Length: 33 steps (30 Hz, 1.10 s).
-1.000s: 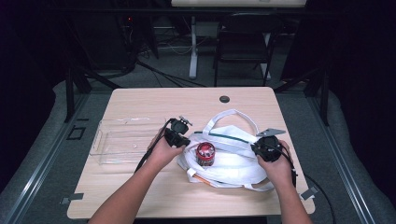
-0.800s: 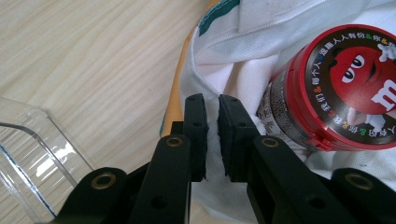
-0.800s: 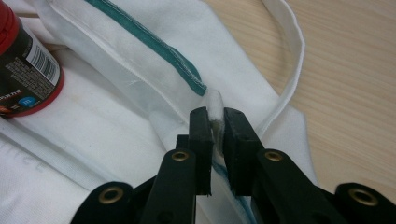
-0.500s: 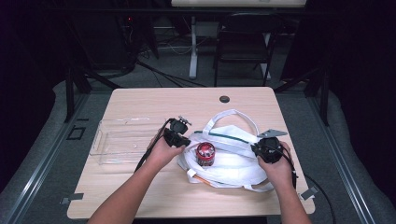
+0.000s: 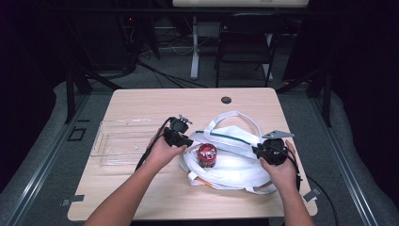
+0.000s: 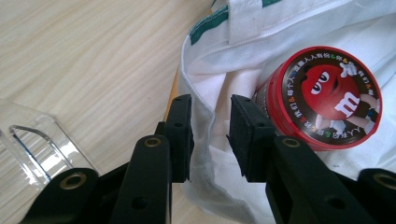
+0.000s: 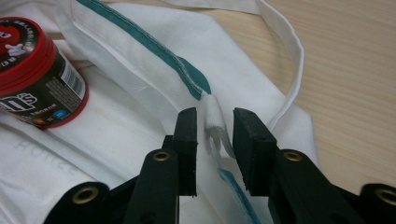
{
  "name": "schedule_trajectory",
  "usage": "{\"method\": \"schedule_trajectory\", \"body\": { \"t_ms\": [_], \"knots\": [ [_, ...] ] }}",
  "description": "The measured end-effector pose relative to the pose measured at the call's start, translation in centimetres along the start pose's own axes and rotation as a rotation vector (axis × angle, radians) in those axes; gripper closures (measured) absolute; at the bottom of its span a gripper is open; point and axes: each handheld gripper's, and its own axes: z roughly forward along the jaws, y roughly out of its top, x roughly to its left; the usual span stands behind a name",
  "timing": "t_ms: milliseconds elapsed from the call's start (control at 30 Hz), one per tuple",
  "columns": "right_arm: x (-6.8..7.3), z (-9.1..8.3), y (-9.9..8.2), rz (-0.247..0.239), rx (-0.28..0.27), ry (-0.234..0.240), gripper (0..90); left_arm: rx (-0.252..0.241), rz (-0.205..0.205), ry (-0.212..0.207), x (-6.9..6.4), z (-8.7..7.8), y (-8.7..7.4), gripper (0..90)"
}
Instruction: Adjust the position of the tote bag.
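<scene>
A white tote bag [image 5: 235, 162] with a green stripe lies flat on the table. A red-lidded candy can [image 5: 207, 154] rests on its side in the bag's mouth. My left gripper [image 5: 186, 141] is at the bag's left rim, next to the can [image 6: 327, 98]. Its jaws have just been opening, and the bag's edge [image 6: 205, 100] runs loose through the gap of the left gripper [image 6: 211, 121]. My right gripper [image 5: 259, 150] is at the right rim. Its jaws have also just been opening, and a crumpled fold of the bag [image 7: 215, 116] stands free between the pads of the right gripper [image 7: 215, 126].
A clear plastic tray [image 5: 120, 141] sits on the table left of the bag. A black round cable hole [image 5: 226, 100] is near the far edge. A chair [image 5: 244, 42] and cables stand on the floor beyond the table.
</scene>
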Motion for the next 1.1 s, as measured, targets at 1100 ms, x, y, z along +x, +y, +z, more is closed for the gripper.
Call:
{"method": "schedule_trajectory", "body": {
  "t_ms": [1100],
  "knots": [
    [1.3,-0.6,-0.1,-0.042,-0.051,-0.005,56.3,0.014,0.086,-0.015,-0.6,-2.9,0.8,53.4]
  ]
}}
